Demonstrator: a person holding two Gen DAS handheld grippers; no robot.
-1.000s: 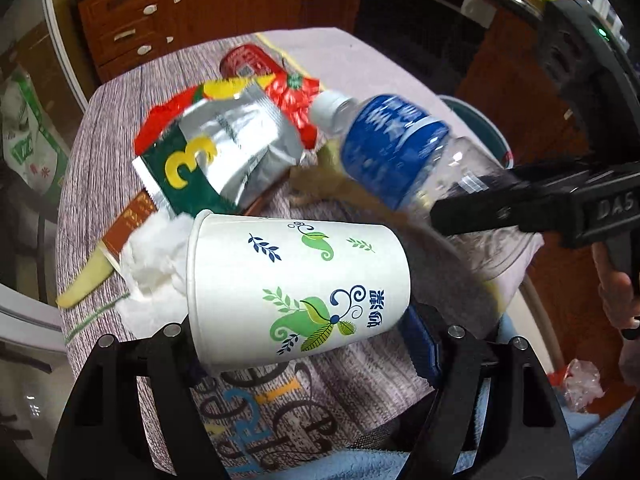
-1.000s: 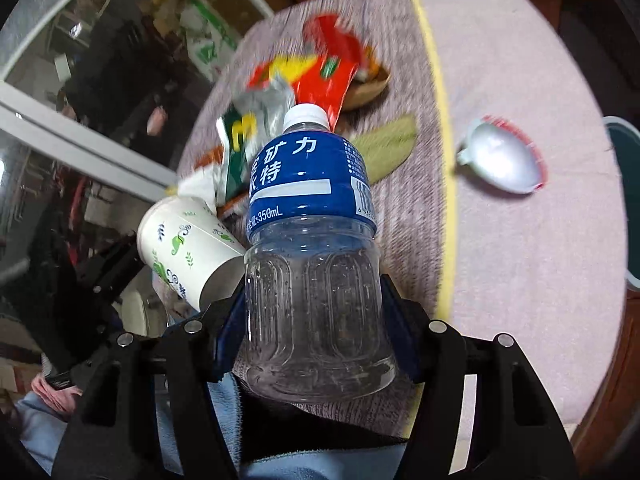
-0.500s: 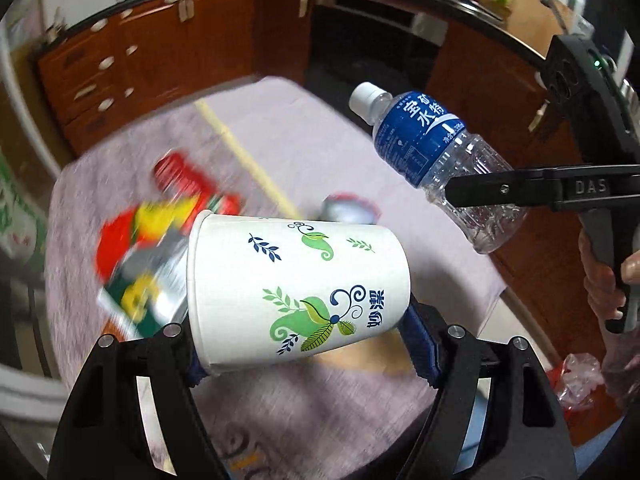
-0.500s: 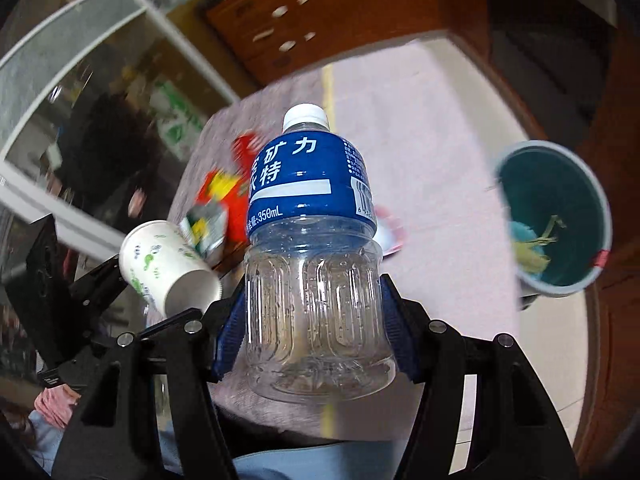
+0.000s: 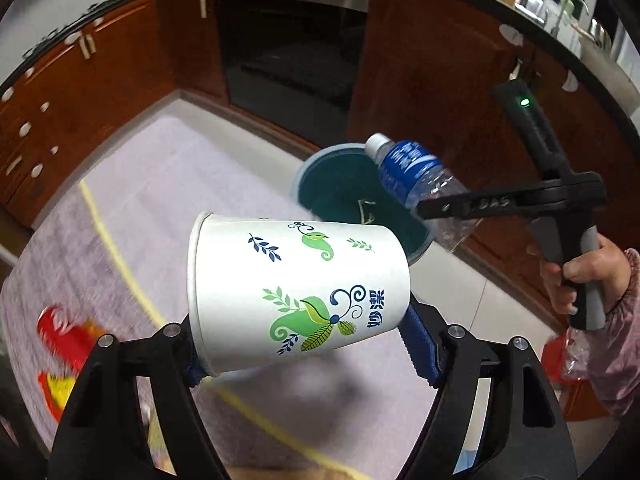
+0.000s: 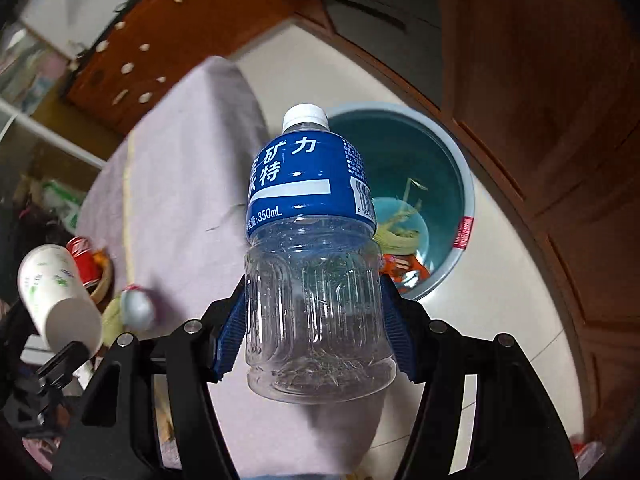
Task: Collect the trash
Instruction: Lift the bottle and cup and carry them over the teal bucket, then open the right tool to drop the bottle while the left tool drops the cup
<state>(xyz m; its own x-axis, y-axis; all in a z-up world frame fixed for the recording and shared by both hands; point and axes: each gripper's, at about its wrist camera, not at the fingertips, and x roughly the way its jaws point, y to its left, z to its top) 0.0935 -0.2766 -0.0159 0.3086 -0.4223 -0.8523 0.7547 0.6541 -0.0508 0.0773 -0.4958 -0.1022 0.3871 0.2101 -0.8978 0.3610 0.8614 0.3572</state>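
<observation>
My left gripper (image 5: 300, 336) is shut on a white paper cup (image 5: 296, 288) with green leaf print, held on its side above the table. My right gripper (image 6: 312, 332) is shut on an empty clear plastic bottle (image 6: 312, 264) with a blue label and white cap. In the left wrist view the bottle (image 5: 416, 184) hangs over the rim of a teal trash bin (image 5: 344, 192) on the floor. The bin (image 6: 464, 184) shows in the right wrist view just past the bottle, with scraps and wrappers inside. The cup (image 6: 56, 292) shows there at far left.
A table with a lilac cloth (image 5: 160, 200) lies below. Red and yellow wrappers (image 5: 60, 344) lie at its left. A red can (image 6: 82, 256) and a foil lid (image 6: 136, 306) lie on the cloth. Brown cabinets (image 5: 420, 80) stand behind the bin.
Both grippers have swung away from the trash pile toward the bin at the table's far side. The bottle now hangs at the bin's rim. Cup and bottle stay gripped.
</observation>
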